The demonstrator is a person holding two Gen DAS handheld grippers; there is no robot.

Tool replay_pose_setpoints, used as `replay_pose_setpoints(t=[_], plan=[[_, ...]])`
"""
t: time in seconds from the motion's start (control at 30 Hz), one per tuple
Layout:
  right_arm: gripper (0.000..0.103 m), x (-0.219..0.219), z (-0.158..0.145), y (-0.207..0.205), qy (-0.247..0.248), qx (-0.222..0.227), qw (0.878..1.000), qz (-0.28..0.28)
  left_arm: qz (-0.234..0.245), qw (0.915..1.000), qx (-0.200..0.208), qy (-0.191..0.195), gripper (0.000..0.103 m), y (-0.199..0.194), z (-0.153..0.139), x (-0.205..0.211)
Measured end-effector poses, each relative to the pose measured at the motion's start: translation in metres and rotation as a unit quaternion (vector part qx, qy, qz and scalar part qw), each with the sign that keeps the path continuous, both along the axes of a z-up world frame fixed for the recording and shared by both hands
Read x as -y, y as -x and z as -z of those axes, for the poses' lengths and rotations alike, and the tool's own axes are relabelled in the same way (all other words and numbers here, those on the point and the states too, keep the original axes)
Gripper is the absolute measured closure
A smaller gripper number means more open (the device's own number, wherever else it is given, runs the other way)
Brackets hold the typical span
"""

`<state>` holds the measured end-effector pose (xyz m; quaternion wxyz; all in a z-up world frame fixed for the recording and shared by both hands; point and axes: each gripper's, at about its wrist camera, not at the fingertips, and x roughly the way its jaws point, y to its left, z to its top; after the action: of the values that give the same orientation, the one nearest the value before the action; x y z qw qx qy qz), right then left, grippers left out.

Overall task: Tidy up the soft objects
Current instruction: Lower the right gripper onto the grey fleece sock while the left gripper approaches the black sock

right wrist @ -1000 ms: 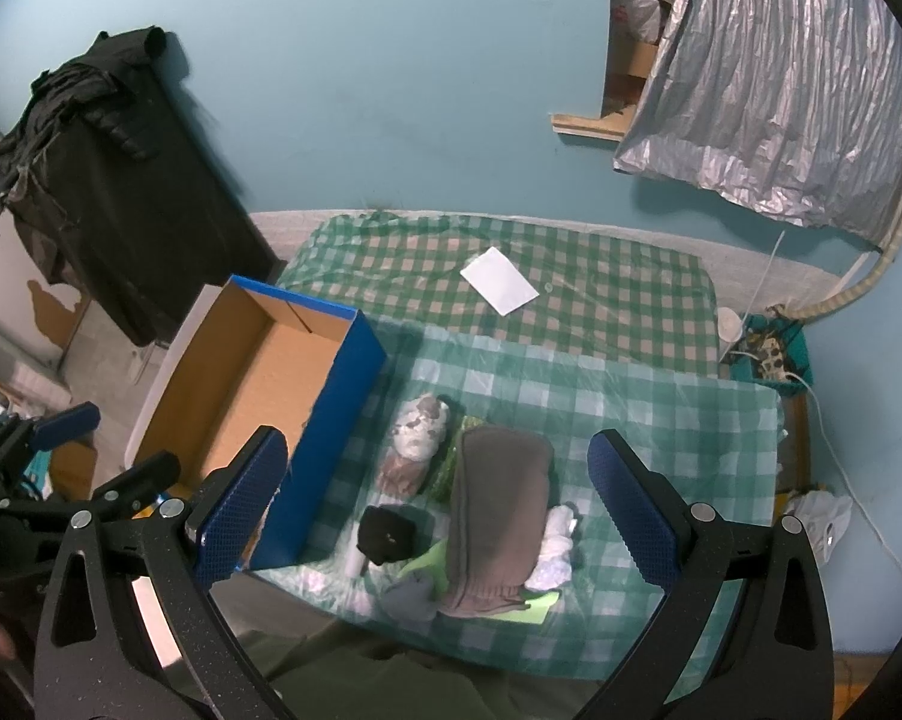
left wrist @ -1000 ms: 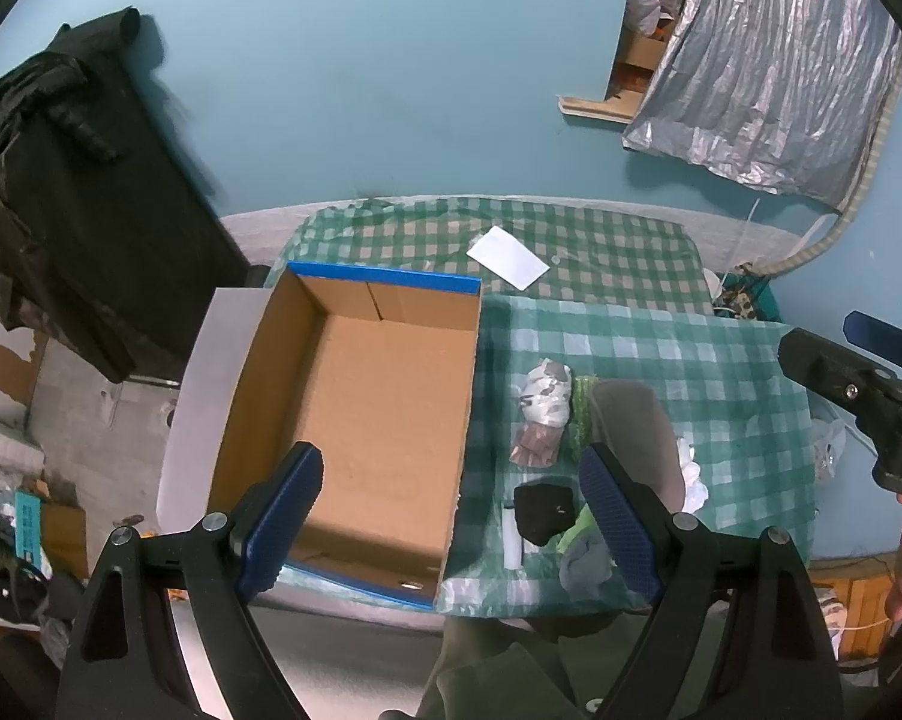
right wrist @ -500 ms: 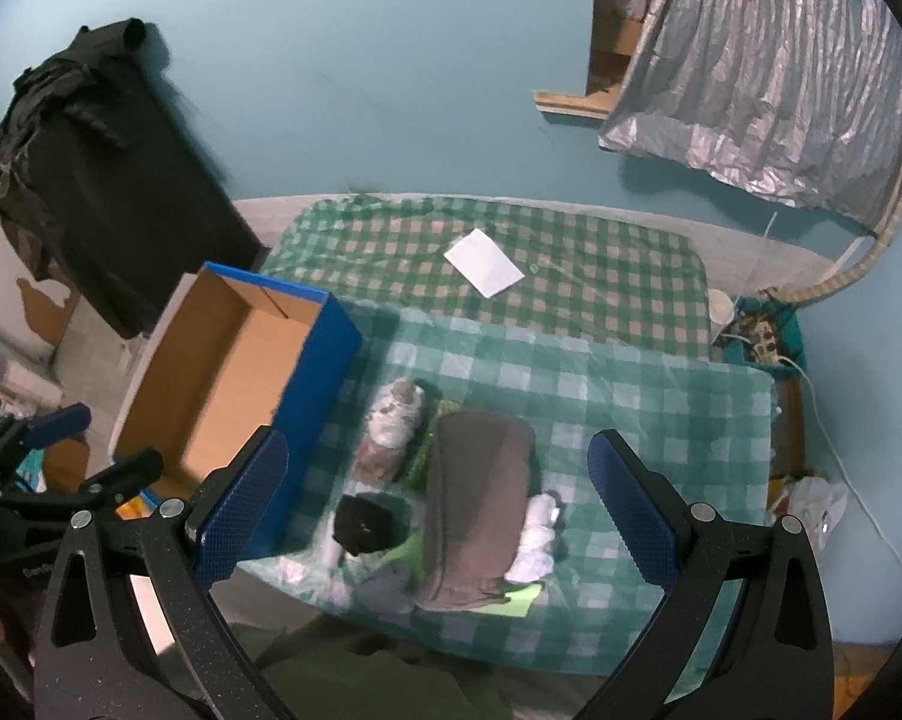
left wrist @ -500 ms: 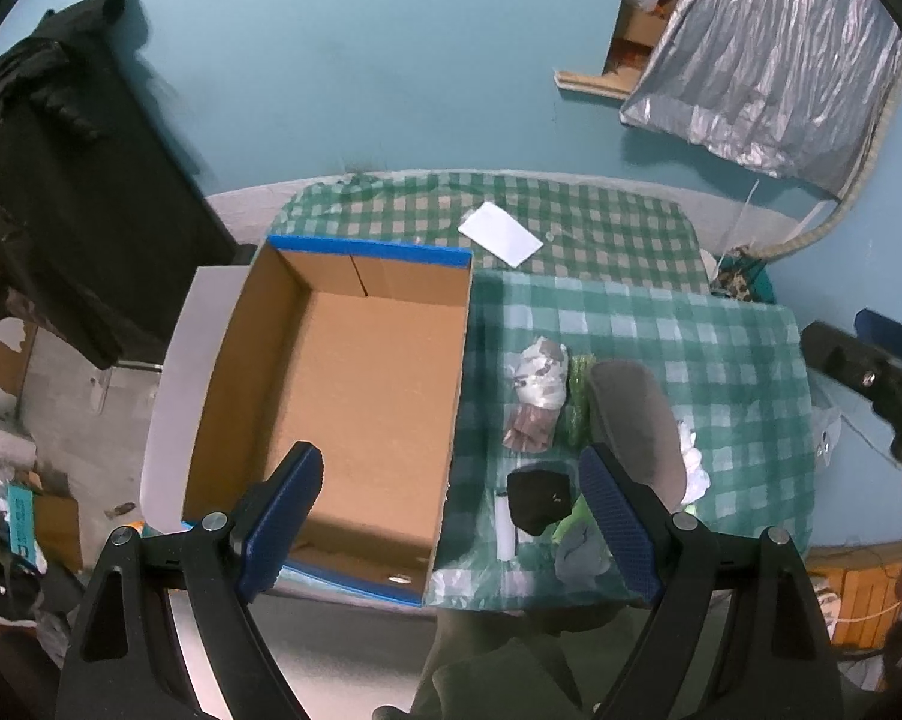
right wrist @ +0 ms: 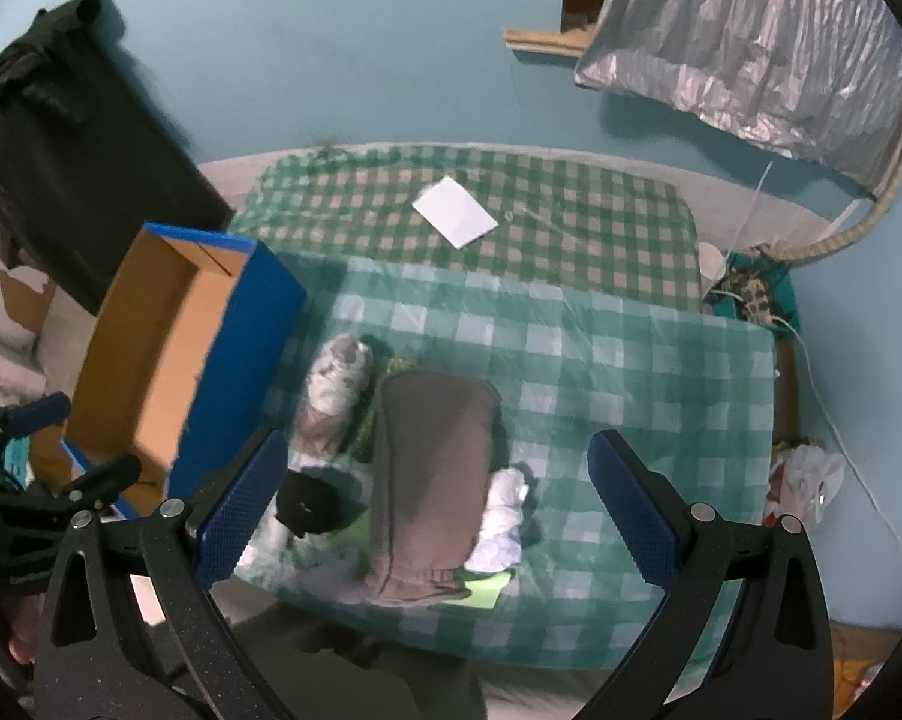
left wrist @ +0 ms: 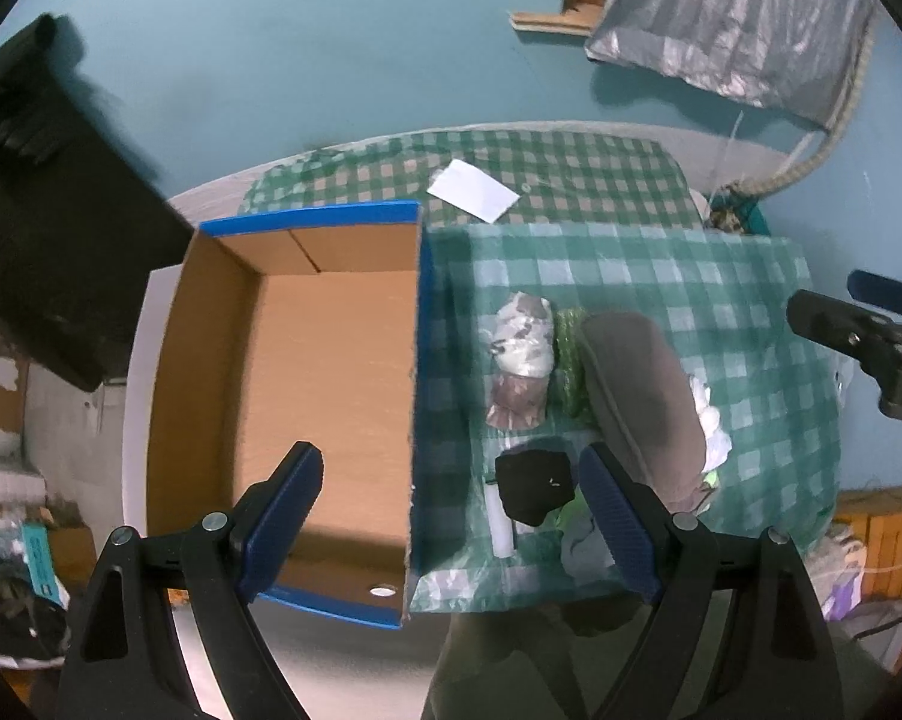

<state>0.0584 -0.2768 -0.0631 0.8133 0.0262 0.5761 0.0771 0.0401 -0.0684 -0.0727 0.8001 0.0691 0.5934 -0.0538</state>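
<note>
Two wide-spread tools (left wrist: 451, 516) (right wrist: 436, 507) above soft pile (right wrist: 430, 480), beside box (left wrist: 325, 396)

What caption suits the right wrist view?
Open right fingers hover above a clothes pile beside an empty box.

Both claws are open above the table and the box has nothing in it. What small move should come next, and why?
Probably lower the right claw onto the brown cloth. Both claws are open and hold nothing, the box is empty, and the soft things lie in a pile on the checked tablecloth. The brown cloth is on top, directly between the right claw's fingers. The left claw hangs over the box's edge.
</note>
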Motion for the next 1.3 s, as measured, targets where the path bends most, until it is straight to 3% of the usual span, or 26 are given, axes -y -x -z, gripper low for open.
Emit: replay_pose_setpoints(t=[0.43,1.0,1.3], plan=[[0.002,0.008,0.056,-0.005,-0.005,-0.051,0.999,0.002,0.024,0.9991,-0.036,0.004,0.015,0.005,0.043,0.026],[0.003,0.011,0.108,-0.003,0.012,-0.086,0.996,-0.001,0.054,0.9970,-0.055,0.009,0.015,0.003,0.096,0.050],[0.003,0.003,0.137,-0.002,0.025,-0.106,0.994,-0.019,0.033,0.9967,-0.073,0.009,0.015,-0.001,0.123,0.045]])
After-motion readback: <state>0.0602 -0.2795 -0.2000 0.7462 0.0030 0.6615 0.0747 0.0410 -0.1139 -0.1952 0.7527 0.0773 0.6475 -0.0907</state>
